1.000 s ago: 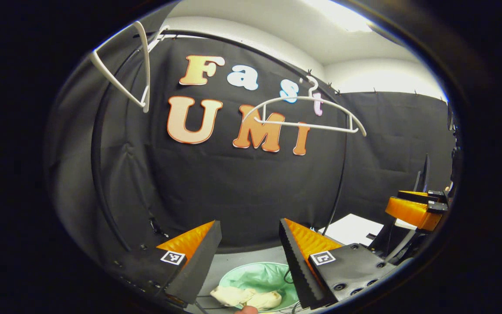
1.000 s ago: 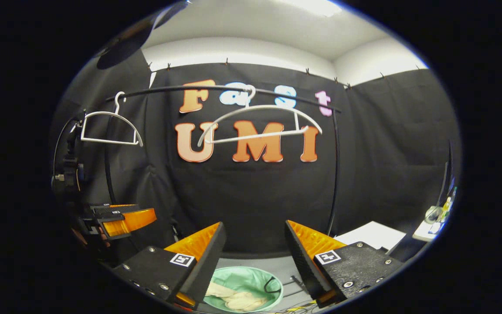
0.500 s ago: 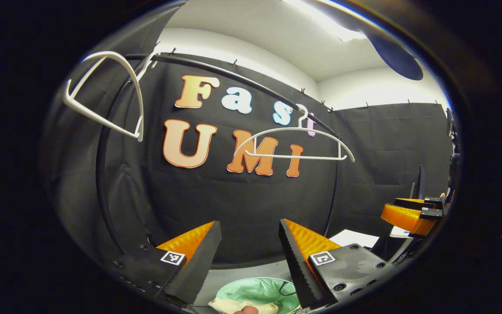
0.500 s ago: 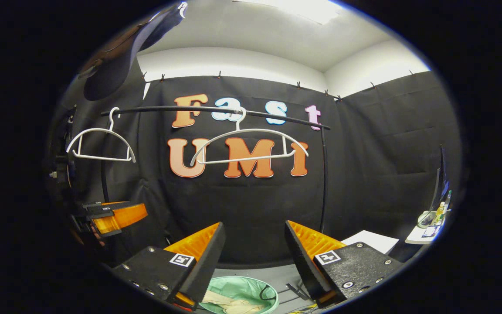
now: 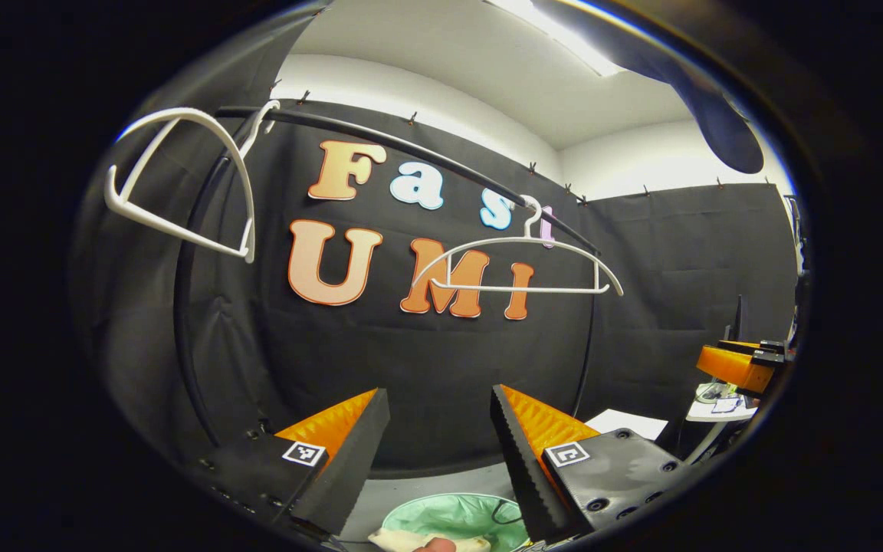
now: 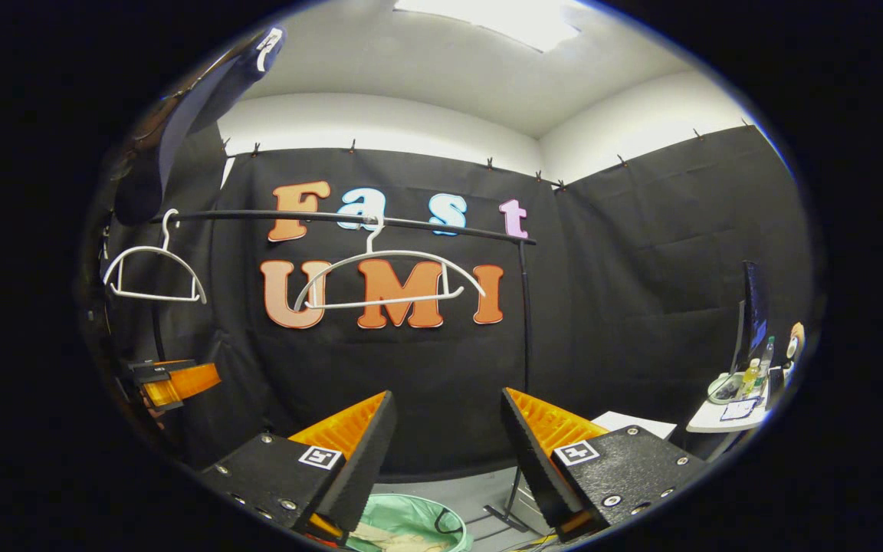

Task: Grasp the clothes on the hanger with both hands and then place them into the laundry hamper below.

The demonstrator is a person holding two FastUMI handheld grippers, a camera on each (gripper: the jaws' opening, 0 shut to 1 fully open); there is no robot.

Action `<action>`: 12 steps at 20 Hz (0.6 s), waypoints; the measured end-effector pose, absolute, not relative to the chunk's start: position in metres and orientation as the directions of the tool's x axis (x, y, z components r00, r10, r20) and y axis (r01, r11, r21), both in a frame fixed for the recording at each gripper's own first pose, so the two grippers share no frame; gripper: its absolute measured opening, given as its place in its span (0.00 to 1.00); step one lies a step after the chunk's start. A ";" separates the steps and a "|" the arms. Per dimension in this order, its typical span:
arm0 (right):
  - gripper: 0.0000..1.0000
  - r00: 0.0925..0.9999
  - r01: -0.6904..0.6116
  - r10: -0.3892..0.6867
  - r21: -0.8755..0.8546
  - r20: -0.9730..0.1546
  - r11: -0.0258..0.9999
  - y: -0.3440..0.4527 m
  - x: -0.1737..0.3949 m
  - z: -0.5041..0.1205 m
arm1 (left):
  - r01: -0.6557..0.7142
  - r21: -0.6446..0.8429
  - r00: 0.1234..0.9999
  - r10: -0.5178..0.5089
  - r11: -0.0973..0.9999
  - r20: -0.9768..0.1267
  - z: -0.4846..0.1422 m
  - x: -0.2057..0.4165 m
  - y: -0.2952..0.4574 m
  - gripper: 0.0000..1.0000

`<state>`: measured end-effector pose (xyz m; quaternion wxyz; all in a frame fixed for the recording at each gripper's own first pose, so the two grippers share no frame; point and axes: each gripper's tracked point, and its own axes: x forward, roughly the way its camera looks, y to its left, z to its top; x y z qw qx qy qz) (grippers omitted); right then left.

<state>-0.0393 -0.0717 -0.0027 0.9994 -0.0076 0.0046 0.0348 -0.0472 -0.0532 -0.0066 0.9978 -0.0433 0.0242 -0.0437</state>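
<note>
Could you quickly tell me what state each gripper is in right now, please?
Left gripper: open, holding nothing.
Right gripper: open, holding nothing.

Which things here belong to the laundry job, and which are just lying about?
Job:
- two bare white hangers on the black rail
- green hamper holding pale clothes
- left tongs and right tongs, both open and empty

Lying about:
- side table with bottles
- white sheet on the floor
</note>
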 end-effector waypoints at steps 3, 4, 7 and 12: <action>0.86 0.998 -0.055 0.055 -0.012 -0.010 0.998 -0.079 -0.038 -0.002 | 0.082 -0.086 0.996 -0.085 0.993 -0.039 -0.003 -0.047 -0.052 0.89; 0.86 0.999 -0.051 0.051 -0.016 -0.010 0.999 -0.081 -0.038 -0.002 | 0.081 -0.090 0.995 -0.086 0.993 -0.042 -0.003 -0.048 -0.052 0.89; 0.86 0.999 -0.047 0.047 -0.016 -0.007 0.999 -0.083 -0.037 0.001 | 0.081 -0.099 0.995 -0.086 0.992 -0.048 -0.008 -0.046 -0.052 0.89; 0.86 1.000 -0.017 0.017 -0.028 -0.006 0.999 -0.098 -0.038 0.005 | 0.068 -0.112 0.996 -0.075 0.991 -0.058 -0.012 -0.045 -0.048 0.89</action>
